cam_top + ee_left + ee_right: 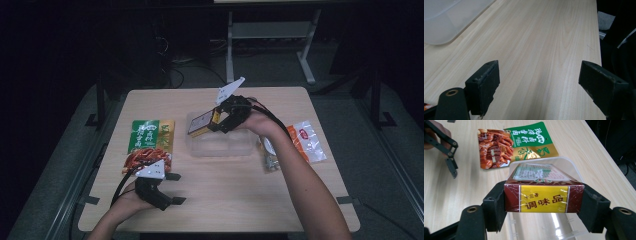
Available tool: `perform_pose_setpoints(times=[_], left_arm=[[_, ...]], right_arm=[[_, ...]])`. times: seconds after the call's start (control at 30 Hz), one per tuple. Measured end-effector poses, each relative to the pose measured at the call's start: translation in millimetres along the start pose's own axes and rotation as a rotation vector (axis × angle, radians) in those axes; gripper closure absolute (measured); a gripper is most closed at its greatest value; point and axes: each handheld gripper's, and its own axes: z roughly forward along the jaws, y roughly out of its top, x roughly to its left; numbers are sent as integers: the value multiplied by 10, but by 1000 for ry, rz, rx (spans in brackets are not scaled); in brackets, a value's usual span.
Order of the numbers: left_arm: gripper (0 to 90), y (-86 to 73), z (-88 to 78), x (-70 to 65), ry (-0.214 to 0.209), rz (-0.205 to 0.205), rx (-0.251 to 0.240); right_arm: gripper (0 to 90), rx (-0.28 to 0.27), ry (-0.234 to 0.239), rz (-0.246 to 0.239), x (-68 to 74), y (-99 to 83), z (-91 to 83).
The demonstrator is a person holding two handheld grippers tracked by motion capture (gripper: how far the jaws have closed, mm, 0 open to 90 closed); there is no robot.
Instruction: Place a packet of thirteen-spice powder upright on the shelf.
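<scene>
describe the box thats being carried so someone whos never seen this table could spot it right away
Start at the clear plastic tray in the middle of the wooden table. Just above its left end, the right hand-held gripper is shut on the small box. It is the only boxed item here, dark red with a yellow end panel, while the packets lying on the table are flat pouches.

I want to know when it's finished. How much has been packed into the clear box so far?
Nothing looks packed yet: the clear plastic container seems empty. In hand: the right gripper is clamped on a red and yellow seasoning box held above the container. Left on the table: the green snack pouch beside the open left gripper, plus two small packets on the right.
</scene>
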Motion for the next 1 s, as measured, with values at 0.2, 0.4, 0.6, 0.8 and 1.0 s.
perform_pose_setpoints(times=[0.2,0.4,0.6,0.8,1.0], left_arm=[[167,-2,-1,4,-3,-1,5],[167,-7,11,6,-8,0,8],[167,-11,18,-2,-17,-2,14],[167,-11,22,3,-20,-2,16],[167,-12,32,-3,-27,-3,25]], right_arm=[[315,-3,17,1,-45,-20,84],[314,-5,11,-12,-50,-5,148],[314,-31,13,7,-69,34,201],[313,-41,13,-2,-88,62,242],[312,-62,29,0,-89,101,315]])
